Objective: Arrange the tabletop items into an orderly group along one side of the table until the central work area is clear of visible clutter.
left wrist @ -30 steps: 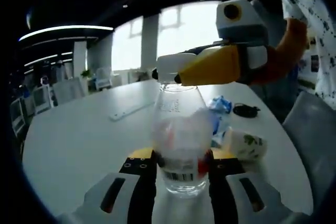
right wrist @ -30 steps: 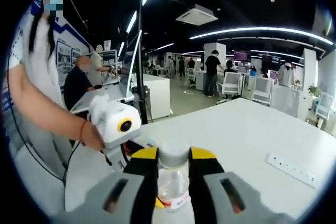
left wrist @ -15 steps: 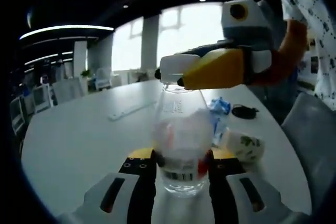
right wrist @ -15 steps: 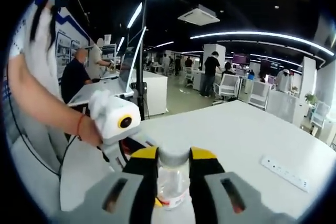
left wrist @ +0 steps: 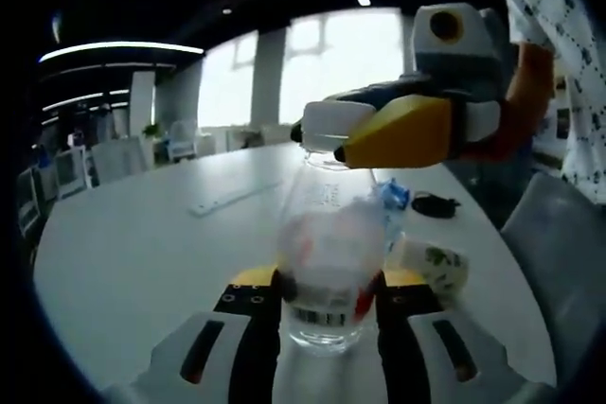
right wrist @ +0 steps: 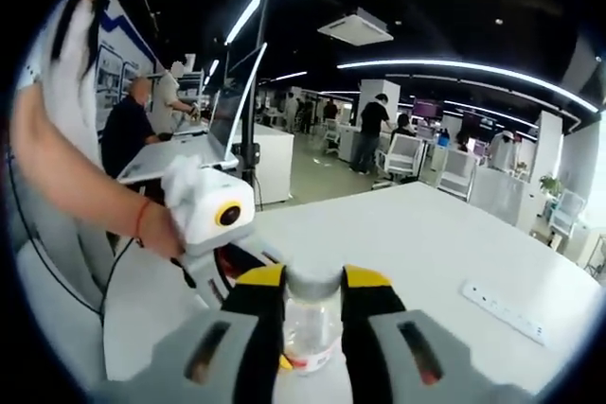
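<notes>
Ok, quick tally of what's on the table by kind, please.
Bottle: 1, held by both grippers
Power strip: 1
Paper cup: 1, lying on its side
Blue wrapper: 1
Black item: 1, too small to name
Total: 5

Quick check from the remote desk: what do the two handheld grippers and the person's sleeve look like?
Both grippers have grey bodies with black jaws tipped in yellow. The right gripper shows a yellow jaw shell on a grey-white body. The left gripper has a white housing, with a thin dark cable trailing below the hand. A red band circles that wrist. The sleeve is white with small dark print.
</notes>
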Demonstrator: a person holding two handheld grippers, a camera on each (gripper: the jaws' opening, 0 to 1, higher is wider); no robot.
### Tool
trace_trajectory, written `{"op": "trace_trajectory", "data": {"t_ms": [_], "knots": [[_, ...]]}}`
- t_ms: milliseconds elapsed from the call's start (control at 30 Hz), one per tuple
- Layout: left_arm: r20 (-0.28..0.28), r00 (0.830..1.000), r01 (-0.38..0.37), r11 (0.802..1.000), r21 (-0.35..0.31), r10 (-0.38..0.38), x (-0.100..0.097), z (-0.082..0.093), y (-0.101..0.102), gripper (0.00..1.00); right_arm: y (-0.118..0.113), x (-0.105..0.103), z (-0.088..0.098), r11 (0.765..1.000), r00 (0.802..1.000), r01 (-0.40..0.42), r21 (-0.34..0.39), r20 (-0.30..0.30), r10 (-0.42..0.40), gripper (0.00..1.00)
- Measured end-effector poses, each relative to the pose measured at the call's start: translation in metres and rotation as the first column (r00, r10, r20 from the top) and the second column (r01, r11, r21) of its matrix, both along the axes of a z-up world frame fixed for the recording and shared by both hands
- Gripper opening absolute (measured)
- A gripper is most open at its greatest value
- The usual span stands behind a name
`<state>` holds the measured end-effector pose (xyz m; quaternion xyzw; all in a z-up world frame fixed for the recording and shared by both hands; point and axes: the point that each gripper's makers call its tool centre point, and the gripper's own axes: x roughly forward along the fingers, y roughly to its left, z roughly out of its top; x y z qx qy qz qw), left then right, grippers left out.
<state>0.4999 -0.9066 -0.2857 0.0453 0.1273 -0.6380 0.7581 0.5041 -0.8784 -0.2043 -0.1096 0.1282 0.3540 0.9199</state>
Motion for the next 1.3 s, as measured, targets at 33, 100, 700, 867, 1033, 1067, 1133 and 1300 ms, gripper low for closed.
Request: {"op": "trace_trajectory", "data": {"t_ms": [33, 100, 700, 867, 1033, 1067, 1133, 1300], "knots": [[-0.005, 1.000, -0.001, 1.000, -0.002, 0.001, 0.000, 0.000, 0.000, 0.35, 0.000, -0.001, 0.000, 1.000, 1.000, -0.001, -0.007, 0.006, 0.001, 0.19], [-0.003, 1.000, -0.005, 1.000, -0.001, 0.005, 0.000, 0.000, 0.000, 0.36, 0.000, 0.000, 0.000, 1.000, 1.000, 0.000, -0.008, 0.005, 0.000, 0.19], [-0.085, 0.991, -0.099, 0.993, 0.066, 0.104, -0.006, -0.013, 0.007, 0.70, -0.001, -0.004, -0.002, 1.000, 1.000, 0.011, -0.011, 0.012, -0.011, 0.19], [-0.107, 0.986, -0.120, 0.990, 0.072, 0.127, -0.011, -0.012, 0.011, 0.71, -0.003, -0.004, -0.002, 1.000, 1.000, 0.017, -0.006, 0.011, -0.016, 0.19], [-0.099, 0.983, -0.146, 0.987, 0.062, 0.152, -0.017, -0.006, 0.013, 0.70, -0.005, -0.004, -0.003, 1.000, 1.000, 0.022, 0.004, 0.006, -0.022, 0.19], [-0.101, 0.981, -0.161, 0.986, 0.053, 0.166, -0.016, -0.005, 0.014, 0.70, -0.006, -0.004, -0.003, 1.000, 1.000, 0.024, 0.007, 0.005, -0.024, 0.20], [-0.104, 0.979, -0.168, 0.984, 0.054, 0.172, -0.018, -0.005, 0.014, 0.69, -0.008, -0.004, -0.003, 1.000, 1.000, 0.030, 0.009, 0.002, -0.030, 0.20], [-0.099, 0.977, -0.186, 0.981, 0.049, 0.190, -0.021, 0.000, 0.016, 0.67, -0.008, -0.004, -0.004, 0.999, 0.999, 0.039, 0.006, 0.003, -0.039, 0.20]]}}
